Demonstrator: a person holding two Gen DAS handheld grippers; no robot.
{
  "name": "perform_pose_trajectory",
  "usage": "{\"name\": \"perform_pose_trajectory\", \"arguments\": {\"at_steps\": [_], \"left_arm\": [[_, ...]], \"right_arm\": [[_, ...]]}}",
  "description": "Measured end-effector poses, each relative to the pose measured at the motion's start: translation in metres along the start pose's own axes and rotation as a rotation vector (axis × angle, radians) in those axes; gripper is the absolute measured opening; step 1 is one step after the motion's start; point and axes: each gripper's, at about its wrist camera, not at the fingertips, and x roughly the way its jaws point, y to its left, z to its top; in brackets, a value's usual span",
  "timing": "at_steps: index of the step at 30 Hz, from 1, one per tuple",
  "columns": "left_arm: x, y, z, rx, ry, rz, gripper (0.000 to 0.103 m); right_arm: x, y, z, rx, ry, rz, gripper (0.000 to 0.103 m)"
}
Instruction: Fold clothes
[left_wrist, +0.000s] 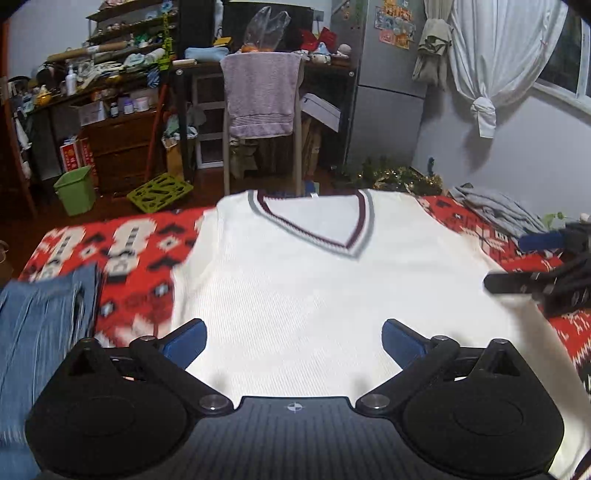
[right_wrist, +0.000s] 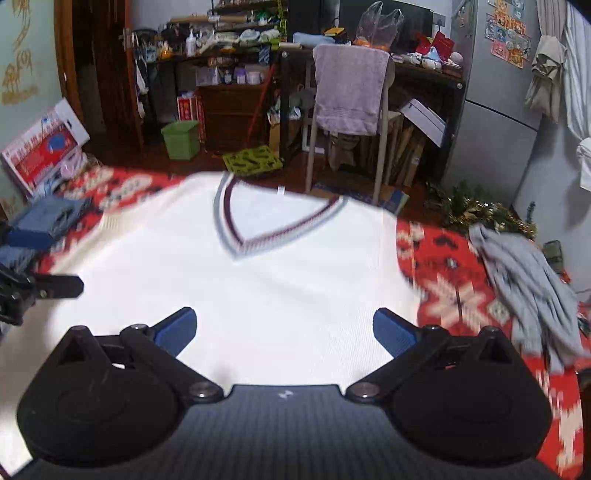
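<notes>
Denim (left_wrist: 44, 317): folded blue pile at the left edge of my left view, lying on the red patterned cover (left_wrist: 140, 258); I keep my fingers off it.
Left gripper (left_wrist: 294, 338): jaws spread wide, holding nothing, hovering over the lower middle of the vest.
White V-neck vest (left_wrist: 314, 295): the task's thing, spread flat face-up across the centre of both views, collar toward the top of the frame, hem nearest me.
Right gripper (right_wrist: 284, 326): likewise wide open and empty, over the vest's lower part.
Grey garment (right_wrist: 532, 280): crumpled at the right edge of my right view, apart from the vest.
Step, as I judge it: taking hold for the first fold.
How I'd do it well: pinch both knit layers at matching points near the hem, lift evenly, and keep the collar stripes centred so the fold lands square.
</notes>
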Motion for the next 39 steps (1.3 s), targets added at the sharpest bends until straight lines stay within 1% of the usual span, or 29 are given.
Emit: {"name": "perform_pose_trajectory", "arguments": {"at_steps": [2, 7, 8, 11, 14, 16, 18, 24, 27, 31, 34, 37, 39], "left_arm": [[-0.007, -0.006, -0.015, -0.023, 0.008, 0.008, 0.103], [-0.013, -0.021, -0.05, -0.064, 0.04, 0.033, 0.103], [-0.013, -0.025, -0.055, -0.056, 0.047, 0.03, 0.103], [-0.013, -0.036, -0.069, -0.014, 0.058, 0.036, 0.103], [-0.01, -0.042, -0.075, 0.007, 0.064, 0.052, 0.103], [-0.003, -0.042, -0.079, 0.006, 0.092, 0.064, 0.103], [-0.001, -0.044, -0.083, 0.022, 0.078, 0.081, 0.103], [-0.002, -0.047, -0.086, 0.009, 0.045, 0.093, 0.103], [-0.003, -0.047, -0.087, 0.022, 0.04, 0.078, 0.103], [-0.002, -0.045, -0.083, 0.033, 0.069, 0.057, 0.103], [0.0, -0.045, -0.081, 0.035, 0.077, 0.044, 0.103], [-0.001, -0.047, -0.083, 0.018, 0.048, 0.048, 0.103], [-0.001, -0.049, -0.083, 0.012, 0.045, 0.065, 0.103]], "right_arm": [[-0.008, 0.01, -0.024, 0.013, 0.014, -0.013, 0.103], [-0.02, 0.023, -0.071, 0.126, 0.045, -0.048, 0.103], [-0.022, 0.027, -0.08, 0.136, 0.054, -0.059, 0.103], [-0.016, 0.032, -0.095, 0.109, 0.086, -0.087, 0.103], [-0.022, 0.033, -0.107, 0.151, 0.053, -0.088, 0.103], [-0.023, 0.032, -0.111, 0.165, 0.039, -0.084, 0.103], [-0.024, 0.032, -0.114, 0.161, 0.021, -0.08, 0.103], [-0.026, 0.032, -0.116, 0.162, -0.03, -0.075, 0.103], [-0.023, 0.027, -0.111, 0.159, -0.026, -0.072, 0.103], [-0.018, 0.023, -0.104, 0.15, 0.0, -0.058, 0.103], [-0.018, 0.023, -0.102, 0.163, 0.013, -0.067, 0.103], [-0.018, 0.024, -0.103, 0.171, -0.005, -0.085, 0.103], [-0.018, 0.025, -0.101, 0.172, 0.007, -0.086, 0.103]]}}
